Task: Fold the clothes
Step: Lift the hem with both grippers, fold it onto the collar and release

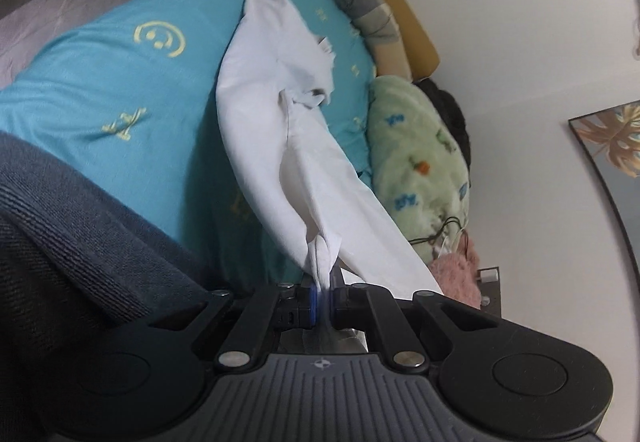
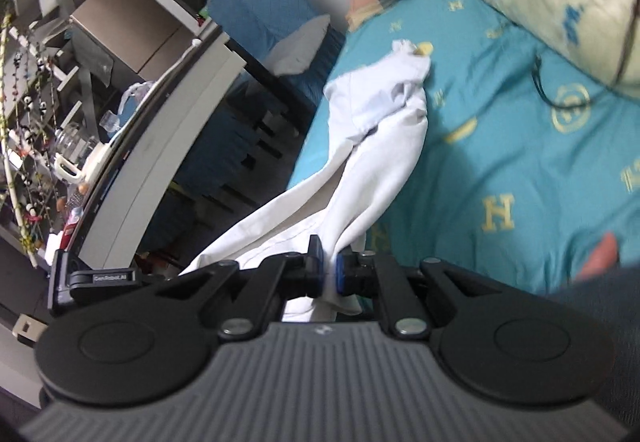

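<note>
White garment hangs bunched over the teal bed, pinched at two edges by my left jaws and right jaws. Its shape is hard to read; my housings cut off its lower folds.

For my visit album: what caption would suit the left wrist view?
Left gripper pinching a white garment that trails onto a teal bedsheet.

My left gripper has its jaws pinched tight on a bunch of white garment. My right gripper is likewise clamped on that cloth, jaws nearly touching, both raised.
</note>
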The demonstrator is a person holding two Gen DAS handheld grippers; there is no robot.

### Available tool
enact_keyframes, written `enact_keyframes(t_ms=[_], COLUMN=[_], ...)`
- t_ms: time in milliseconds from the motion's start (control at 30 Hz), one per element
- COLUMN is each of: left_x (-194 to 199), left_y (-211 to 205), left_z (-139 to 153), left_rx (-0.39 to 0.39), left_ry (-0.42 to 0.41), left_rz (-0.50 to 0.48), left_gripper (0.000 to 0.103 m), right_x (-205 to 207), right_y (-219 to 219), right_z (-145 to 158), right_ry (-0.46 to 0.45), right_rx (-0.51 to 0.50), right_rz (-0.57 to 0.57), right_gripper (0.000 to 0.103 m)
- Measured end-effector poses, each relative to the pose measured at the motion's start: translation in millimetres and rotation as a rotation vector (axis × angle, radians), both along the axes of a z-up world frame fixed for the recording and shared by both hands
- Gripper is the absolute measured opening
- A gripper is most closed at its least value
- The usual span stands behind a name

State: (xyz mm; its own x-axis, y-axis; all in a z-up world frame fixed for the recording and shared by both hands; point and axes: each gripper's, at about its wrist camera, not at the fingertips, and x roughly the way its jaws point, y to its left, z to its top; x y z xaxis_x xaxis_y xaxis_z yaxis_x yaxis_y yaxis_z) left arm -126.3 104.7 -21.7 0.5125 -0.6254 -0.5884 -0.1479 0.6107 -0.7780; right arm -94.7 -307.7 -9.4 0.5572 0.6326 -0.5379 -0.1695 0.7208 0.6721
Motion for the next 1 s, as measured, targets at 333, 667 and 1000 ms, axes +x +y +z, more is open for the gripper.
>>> enact_keyframes(t_ms=[333, 667, 1000], left_x=[170, 338, 378], left_y=[-2, -20, -29], left_z=[3, -57, -142], left_rx=[0.166, 0.478, 0.654], left_ry=[-0.105, -0.213, -0.204], left_rz=[0.087, 0.109, 0.004], left_gripper=[0.006, 0.006, 0.01], right_x=[149, 314, 368], right_y=[29, 90, 111], right_z=[-2, -75, -158], right_ry=[-0.072, -0.157, -0.151], right_rx=[0.014, -0.244, -0.344], right_rz=[-0.086, -0.073, -0.011], right_gripper=[0.01, 0.01, 0.013])
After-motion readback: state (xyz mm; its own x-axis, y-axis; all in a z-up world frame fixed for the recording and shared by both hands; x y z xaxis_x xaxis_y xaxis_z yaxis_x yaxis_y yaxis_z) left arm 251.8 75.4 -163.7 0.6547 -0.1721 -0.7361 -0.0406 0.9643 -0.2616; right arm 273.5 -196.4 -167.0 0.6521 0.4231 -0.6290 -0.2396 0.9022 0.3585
